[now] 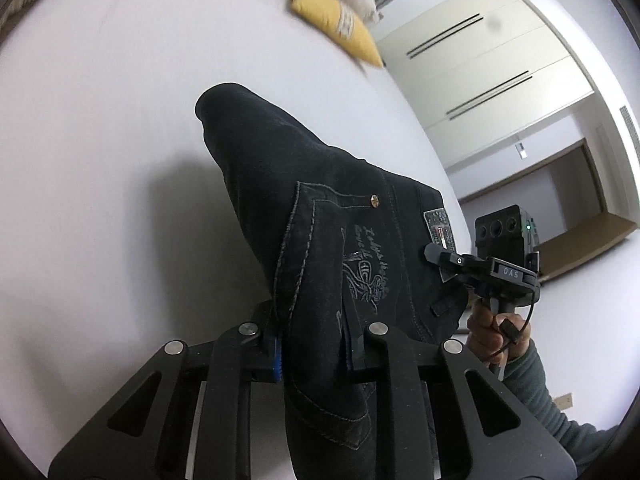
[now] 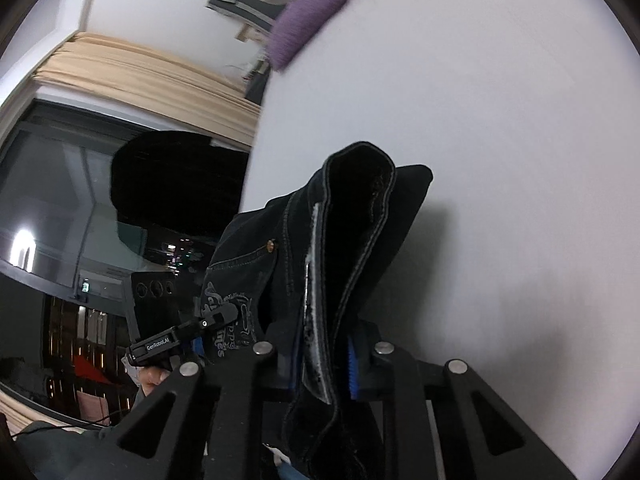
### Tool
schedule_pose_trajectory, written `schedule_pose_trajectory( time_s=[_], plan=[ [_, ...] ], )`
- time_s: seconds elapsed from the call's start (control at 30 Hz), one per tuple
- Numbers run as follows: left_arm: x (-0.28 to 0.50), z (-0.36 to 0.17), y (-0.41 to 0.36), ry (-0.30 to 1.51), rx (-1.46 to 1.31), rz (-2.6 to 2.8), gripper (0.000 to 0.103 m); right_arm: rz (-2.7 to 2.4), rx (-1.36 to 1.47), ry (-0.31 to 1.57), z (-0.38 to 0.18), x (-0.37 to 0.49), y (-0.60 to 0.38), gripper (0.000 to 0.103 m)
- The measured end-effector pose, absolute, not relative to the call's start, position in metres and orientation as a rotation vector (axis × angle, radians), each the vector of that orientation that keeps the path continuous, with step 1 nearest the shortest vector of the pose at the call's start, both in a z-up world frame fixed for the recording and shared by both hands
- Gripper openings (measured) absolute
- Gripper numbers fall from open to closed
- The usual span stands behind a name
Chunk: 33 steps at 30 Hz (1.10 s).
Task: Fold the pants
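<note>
Dark denim pants (image 1: 320, 216) with a stitched back pocket and embroidered logo hang lifted above the white bed (image 1: 100, 160). My left gripper (image 1: 314, 348) is shut on the pants' waist edge near the pocket. My right gripper (image 2: 324, 364) is shut on the other waistband end, whose inner side and white label (image 2: 316, 280) show. In the left wrist view the right gripper (image 1: 440, 256) pinches the waistband by the patch. In the right wrist view the left gripper (image 2: 216, 318) holds the pants (image 2: 360, 216) by the logo. The legs trail down onto the bed.
A yellow cushion (image 1: 336, 24) and a purple cushion (image 2: 308, 20) lie at the bed's far end with pale pillows. White wardrobe doors (image 1: 480, 60) stand to the right. A dark window (image 2: 60, 200) with beige curtains is beyond the bed's left edge.
</note>
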<state>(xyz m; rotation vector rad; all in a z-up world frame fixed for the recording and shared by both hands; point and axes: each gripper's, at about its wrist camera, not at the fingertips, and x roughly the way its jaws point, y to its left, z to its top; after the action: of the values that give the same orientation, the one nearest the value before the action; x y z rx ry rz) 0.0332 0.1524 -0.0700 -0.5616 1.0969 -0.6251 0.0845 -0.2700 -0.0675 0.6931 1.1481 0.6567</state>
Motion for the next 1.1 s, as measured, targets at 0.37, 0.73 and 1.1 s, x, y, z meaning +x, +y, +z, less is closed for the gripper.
schedule_pose_trajectory(
  time_s=[0.37,0.73,1.1],
  plan=[
    [0.158,-0.069,0.191,1.063,-0.481,-0.546,0.018,0.667,0.723,1.131,-0.055,0.186,-0.230,0.019],
    [0.213,-0.163,0.230,1.132,-0.542,-0.549,0.034,0.651,0.915,1.223,-0.135,0.197,-0.244,0.024],
    [0.178,-0.125,0.259,0.973,-0.477,-0.400,0.065,0.501,0.925,1.068,-0.100,0.137,-0.295,0.051]
  ],
)
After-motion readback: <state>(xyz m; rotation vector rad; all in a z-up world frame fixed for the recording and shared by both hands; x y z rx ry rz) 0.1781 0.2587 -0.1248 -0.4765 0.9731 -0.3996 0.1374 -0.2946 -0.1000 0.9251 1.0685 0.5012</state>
